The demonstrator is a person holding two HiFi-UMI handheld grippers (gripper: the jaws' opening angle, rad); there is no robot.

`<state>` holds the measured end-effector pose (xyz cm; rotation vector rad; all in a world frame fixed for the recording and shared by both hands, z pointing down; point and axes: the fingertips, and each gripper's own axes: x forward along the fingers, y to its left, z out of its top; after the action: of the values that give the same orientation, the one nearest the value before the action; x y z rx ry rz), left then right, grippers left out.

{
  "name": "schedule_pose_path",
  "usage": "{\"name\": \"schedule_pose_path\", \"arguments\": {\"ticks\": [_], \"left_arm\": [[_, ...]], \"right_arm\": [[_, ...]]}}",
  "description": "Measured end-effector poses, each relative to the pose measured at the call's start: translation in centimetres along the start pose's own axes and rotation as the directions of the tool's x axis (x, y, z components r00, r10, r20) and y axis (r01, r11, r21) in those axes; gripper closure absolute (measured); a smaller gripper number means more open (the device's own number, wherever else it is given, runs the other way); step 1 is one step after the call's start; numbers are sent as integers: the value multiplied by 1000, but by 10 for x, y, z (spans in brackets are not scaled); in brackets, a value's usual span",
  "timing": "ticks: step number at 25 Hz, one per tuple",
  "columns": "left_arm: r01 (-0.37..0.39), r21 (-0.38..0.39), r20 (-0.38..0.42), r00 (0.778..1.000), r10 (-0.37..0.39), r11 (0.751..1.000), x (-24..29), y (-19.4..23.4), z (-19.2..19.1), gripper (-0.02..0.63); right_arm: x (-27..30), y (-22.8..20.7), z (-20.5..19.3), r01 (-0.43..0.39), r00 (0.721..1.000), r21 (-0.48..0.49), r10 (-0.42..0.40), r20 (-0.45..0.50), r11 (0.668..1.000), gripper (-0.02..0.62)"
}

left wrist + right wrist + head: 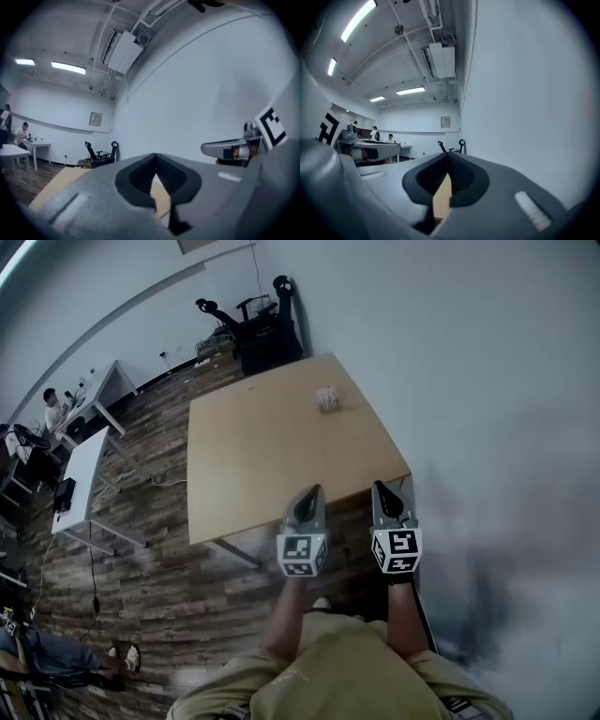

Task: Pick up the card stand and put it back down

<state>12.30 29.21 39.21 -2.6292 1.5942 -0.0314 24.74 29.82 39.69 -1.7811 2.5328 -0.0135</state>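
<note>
On the far part of the table [253, 465], close to the wall-side edge, sits the stand [327, 399]: a small, pale, blocky thing, alone on the surface and well apart from both grippers. It is too small in the head view to tell which way it faces or how its long axis runs.

The table top is a smooth, matte, tan wood rectangle with square corners, set beside a plain pale wall [469, 362]. The floor [169, 596] is of dark, streaky wood planks. Black chairs [262, 329] stand past the table's far end, and white desks [89, 474] lie to the left.

The left gripper [314, 491] and right gripper [380, 487] hang side by side at the table's near edge. Each has smooth grey shells with ribbed black pads. On both, the jaws are pressed together at the tips with nothing between them.
</note>
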Motion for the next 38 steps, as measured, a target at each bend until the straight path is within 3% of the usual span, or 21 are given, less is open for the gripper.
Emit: {"name": "schedule_pose_path", "arguments": {"ticks": [9, 14, 18, 23, 27, 31, 38], "left_arm": [[-10, 17, -34, 999, 10, 1000, 20, 30, -23, 604], [-21, 51, -46, 999, 23, 999, 68, 72, -44, 604], [-41, 80, -93, 994, 49, 996, 117, 113, -49, 604], [5, 46, -69, 998, -2, 999, 178, 167, -39, 604], [100, -63, 9, 995, -100, 993, 204, 202, -35, 604], [126, -15, -54, 990, -127, 992, 226, 237, -54, 604], [138, -61, -206, 967, -148, 989, 279, 270, -127, 604]], "right_arm": [[47, 23, -14, -126, 992, 31, 126, 12, 991, 592], [108, 27, -38, -142, 990, -12, 141, -31, 990, 591], [167, 17, -32, -115, 992, -49, 111, -63, 992, 591], [247, 11, -21, -101, 993, -51, 98, -62, 994, 591], [303, 21, -30, -119, 989, -45, 115, -94, 992, 591], [343, 21, -42, -91, 990, -17, 89, -113, 996, 591], [397, -3, -94, -83, 977, 36, 88, -194, 996, 591]]}}
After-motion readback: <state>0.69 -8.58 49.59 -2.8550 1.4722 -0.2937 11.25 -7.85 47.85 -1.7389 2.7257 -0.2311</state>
